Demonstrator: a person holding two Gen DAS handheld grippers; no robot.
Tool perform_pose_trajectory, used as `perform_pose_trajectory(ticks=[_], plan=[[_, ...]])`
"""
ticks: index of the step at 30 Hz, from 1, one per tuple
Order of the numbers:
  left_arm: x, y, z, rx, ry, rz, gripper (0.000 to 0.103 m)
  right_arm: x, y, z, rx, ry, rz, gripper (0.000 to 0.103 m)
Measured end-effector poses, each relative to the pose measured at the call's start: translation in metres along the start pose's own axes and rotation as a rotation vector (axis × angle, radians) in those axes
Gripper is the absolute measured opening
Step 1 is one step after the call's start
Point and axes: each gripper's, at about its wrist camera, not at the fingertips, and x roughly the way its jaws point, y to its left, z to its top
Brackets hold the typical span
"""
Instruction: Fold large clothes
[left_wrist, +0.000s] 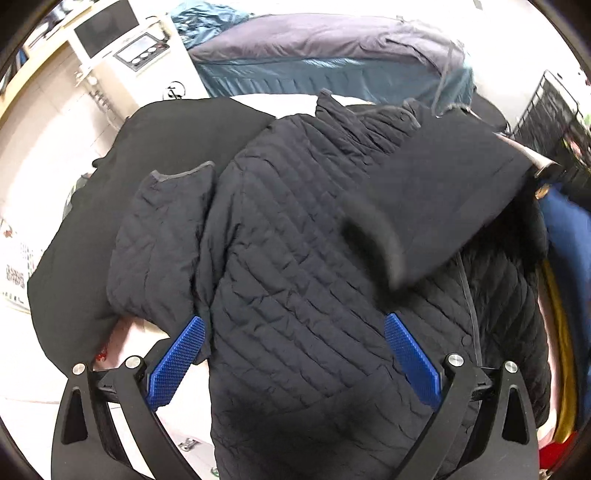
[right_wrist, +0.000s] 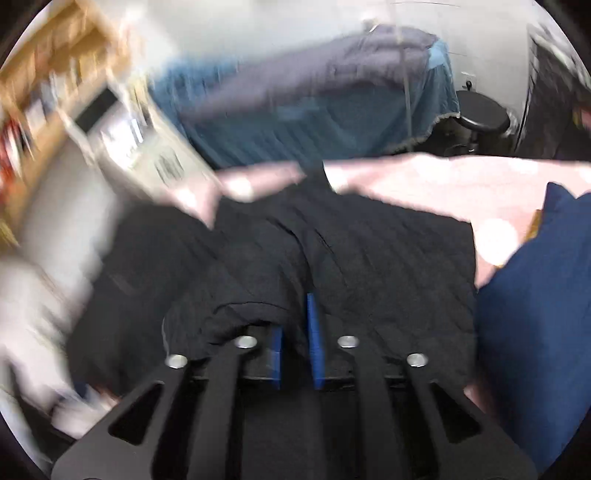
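A black quilted jacket (left_wrist: 295, 258) lies spread on a pink-covered table, its left sleeve (left_wrist: 162, 236) folded in with the cuff pointing away. My left gripper (left_wrist: 293, 332) is open above the jacket's lower body, its blue pads (left_wrist: 177, 362) wide apart and empty. A blurred dark sleeve or flap (left_wrist: 436, 206) is lifted across the jacket's right side. In the blurred right wrist view the jacket (right_wrist: 369, 251) fills the middle. My right gripper (right_wrist: 295, 317) is shut on a fold of the jacket's black fabric (right_wrist: 251, 314), which drapes over the left finger.
A dark garment (left_wrist: 92, 229) lies under the jacket at left. A blue item (right_wrist: 532, 295) sits at right. Behind stands a bed with teal and grey covers (left_wrist: 314, 62), a white appliance (left_wrist: 129, 44) at left, and a black wire rack (left_wrist: 550, 110) at right.
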Motion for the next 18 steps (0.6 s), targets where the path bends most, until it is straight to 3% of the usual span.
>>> perform_pose_trajectory(ticks=[1, 3, 7, 13, 18], plan=[[0.002, -0.004, 0.003, 0.003, 0.020, -0.008, 0.096, 0.012, -0.001, -0.006, -0.020, 0.045, -0.039, 0.085], [0.003, -0.013, 0.011, -0.001, 0.060, -0.035, 0.096, 0.024, -0.005, -0.020, -0.037, 0.061, -0.086, 0.085], [-0.003, -0.024, 0.031, -0.058, 0.078, -0.078, 0.096, 0.019, -0.015, -0.034, -0.048, 0.028, -0.075, 0.085], [-0.014, -0.025, 0.055, -0.173, 0.039, -0.120, 0.096, -0.001, -0.049, -0.042, 0.014, 0.008, -0.073, 0.085], [-0.014, -0.017, 0.063, -0.163, -0.015, -0.095, 0.096, -0.010, -0.076, -0.049, 0.087, 0.034, -0.044, 0.085]])
